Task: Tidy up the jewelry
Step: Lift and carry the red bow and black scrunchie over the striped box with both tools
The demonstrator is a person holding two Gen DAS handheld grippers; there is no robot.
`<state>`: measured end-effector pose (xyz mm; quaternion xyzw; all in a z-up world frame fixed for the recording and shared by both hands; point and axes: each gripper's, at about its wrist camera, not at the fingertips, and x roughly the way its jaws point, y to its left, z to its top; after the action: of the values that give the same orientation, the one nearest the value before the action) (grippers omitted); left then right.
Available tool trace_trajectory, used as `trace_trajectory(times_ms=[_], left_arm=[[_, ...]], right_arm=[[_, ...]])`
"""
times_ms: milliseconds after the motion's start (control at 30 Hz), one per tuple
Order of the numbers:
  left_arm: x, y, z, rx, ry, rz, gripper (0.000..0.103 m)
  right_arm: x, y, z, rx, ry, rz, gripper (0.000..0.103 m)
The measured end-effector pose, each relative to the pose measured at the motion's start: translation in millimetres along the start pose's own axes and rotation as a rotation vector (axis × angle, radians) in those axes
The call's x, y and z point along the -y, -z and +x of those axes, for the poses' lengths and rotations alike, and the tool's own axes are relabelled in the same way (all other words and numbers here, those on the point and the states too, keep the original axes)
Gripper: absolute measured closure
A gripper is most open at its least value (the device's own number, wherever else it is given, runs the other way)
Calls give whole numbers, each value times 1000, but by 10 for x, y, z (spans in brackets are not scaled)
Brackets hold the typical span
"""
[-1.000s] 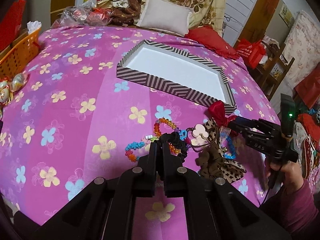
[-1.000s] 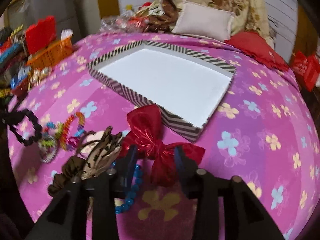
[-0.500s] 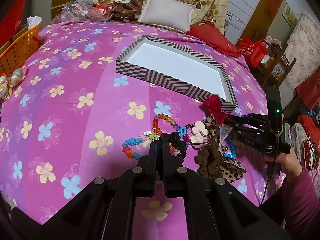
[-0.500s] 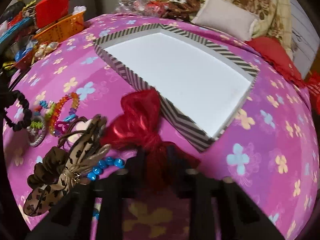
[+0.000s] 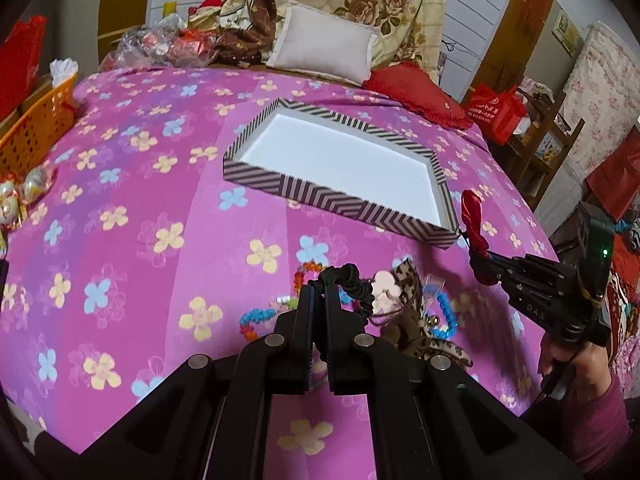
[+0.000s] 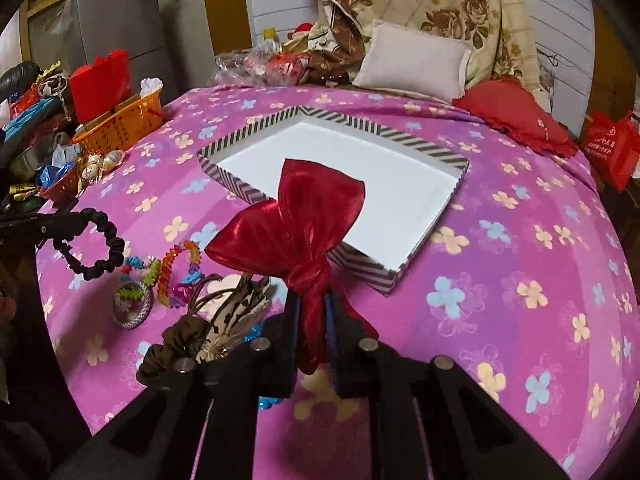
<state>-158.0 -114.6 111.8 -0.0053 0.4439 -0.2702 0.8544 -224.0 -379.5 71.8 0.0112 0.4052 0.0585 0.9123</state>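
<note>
My left gripper [image 5: 319, 287] is shut on a black scrunchie [image 5: 354, 283] and holds it above the pink flowered bedspread; the scrunchie also shows in the right wrist view [image 6: 98, 246]. My right gripper [image 6: 312, 300] is shut on a red ribbon bow [image 6: 296, 216], lifted clear of the bedspread just short of the striped box [image 6: 362, 258]; the bow also shows in the left wrist view [image 5: 474, 222]. The striped box [image 5: 332, 194] has a white bare floor. Bead bracelets [image 6: 172, 268], a leopard bow [image 6: 236, 312] and blue beads [image 5: 442, 312] lie in a pile between the grippers.
An orange basket [image 6: 120, 124] and clutter stand at the left edge of the bed. A pale pillow [image 6: 412, 60], a red cushion [image 6: 516, 112] and bedding lie at the far end. A red bag [image 5: 496, 110] and shelves stand to the right.
My right gripper has closed on the red bow and lifted it off the bedspread toward the box. My left gripper has risen a little with the black scrunchie.
</note>
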Motion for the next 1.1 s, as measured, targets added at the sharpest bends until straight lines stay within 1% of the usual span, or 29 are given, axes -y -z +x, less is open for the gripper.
trace_trajectory(times_ms=[167, 400, 600, 767, 900, 1100], left_arm=[[59, -88, -12, 16, -20, 28, 103], [118, -218, 37, 26, -41, 53, 103], [125, -429, 162, 37, -55, 61, 103], [137, -667, 290, 57, -64, 78, 103], [102, -892, 494, 51, -65, 81, 103], [11, -1162, 950, 24, -67, 70, 103]], right_arm=[[-51, -28, -19, 6, 10, 2, 91], [-10, -114, -19, 14, 34, 20, 91], [43, -230, 32, 19, 52, 22, 91], [164, -353, 181, 9, 68, 53, 91], [261, -466, 330, 0, 82, 71, 91], [376, -631, 620, -28, 89, 100, 91]])
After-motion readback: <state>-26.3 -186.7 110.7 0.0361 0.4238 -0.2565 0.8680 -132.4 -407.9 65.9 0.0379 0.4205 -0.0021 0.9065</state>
